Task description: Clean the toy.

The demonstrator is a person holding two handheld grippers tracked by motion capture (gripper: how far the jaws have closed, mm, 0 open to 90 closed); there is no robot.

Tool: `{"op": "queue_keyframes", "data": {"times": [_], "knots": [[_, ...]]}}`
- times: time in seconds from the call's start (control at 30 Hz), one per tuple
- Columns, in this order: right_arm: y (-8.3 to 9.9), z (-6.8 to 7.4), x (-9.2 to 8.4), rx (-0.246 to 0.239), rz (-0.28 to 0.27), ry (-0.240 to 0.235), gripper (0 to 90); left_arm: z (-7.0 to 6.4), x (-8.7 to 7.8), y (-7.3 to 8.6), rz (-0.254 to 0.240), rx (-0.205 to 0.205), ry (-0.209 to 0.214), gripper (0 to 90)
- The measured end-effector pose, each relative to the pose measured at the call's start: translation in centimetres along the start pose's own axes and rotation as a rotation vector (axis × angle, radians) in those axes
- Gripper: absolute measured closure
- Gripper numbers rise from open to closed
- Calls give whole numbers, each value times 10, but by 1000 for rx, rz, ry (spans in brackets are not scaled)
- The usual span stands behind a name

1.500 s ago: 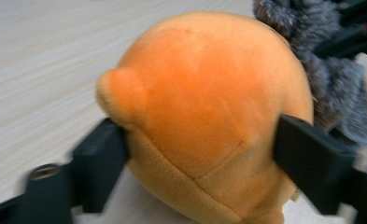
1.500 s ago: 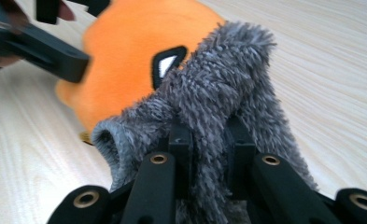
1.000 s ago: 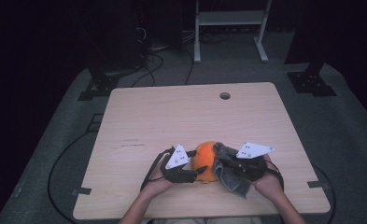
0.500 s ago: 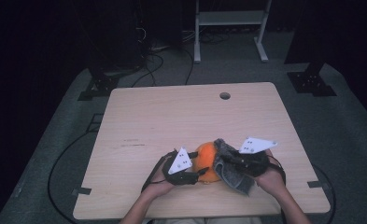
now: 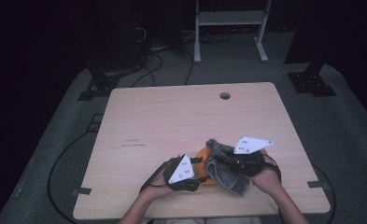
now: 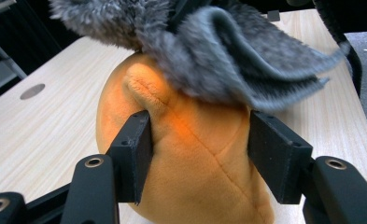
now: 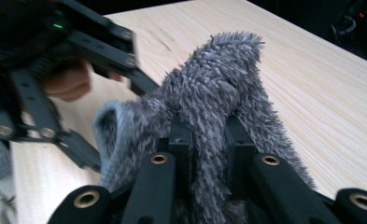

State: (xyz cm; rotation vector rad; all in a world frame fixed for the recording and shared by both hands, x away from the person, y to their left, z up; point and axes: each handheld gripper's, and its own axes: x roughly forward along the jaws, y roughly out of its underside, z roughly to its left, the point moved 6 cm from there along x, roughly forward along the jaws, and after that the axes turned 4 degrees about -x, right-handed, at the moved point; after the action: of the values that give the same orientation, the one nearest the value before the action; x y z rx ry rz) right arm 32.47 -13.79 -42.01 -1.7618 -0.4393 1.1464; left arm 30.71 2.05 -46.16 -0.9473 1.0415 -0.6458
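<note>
Left hand-held gripper (image 5: 195,173) jaws clamped, right hand-held gripper (image 5: 225,161) jaws pinched tight, forearms entering from below, hands close together

Light wooden table (image 5: 172,121) set on grey carpet (image 5: 354,140); round hole (image 5: 225,95) cut near far edge. White shelf frame (image 5: 230,18) seen beyond. Black cables (image 5: 158,65) strewn on floor. Surroundings kept dark.
</note>
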Motion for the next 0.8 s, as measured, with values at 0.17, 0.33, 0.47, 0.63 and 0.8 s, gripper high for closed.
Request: {"op": "queue_keyframes", "data": {"times": [0.17, 0.33, 0.47, 0.63, 0.8], "knots": [[23, -22, 1, 89, 36, 46, 766, 5, -1, 2, 11, -38, -17, 374], [17, -5, 0, 72, 7, 11, 767, 20, 0, -7, -61, -268, -44, 269], [15, 5, 2, 12, 13, 0, 765, 20, -1, -1, -28, -257, -61, 339], [36, -17, 1, 105, 29, -4, 764, 23, -1, 3, -9, -251, -65, 372], [49, -36, -3, 180, 49, 22, 765, 26, -3, 6, 5, -258, -62, 382]]}}
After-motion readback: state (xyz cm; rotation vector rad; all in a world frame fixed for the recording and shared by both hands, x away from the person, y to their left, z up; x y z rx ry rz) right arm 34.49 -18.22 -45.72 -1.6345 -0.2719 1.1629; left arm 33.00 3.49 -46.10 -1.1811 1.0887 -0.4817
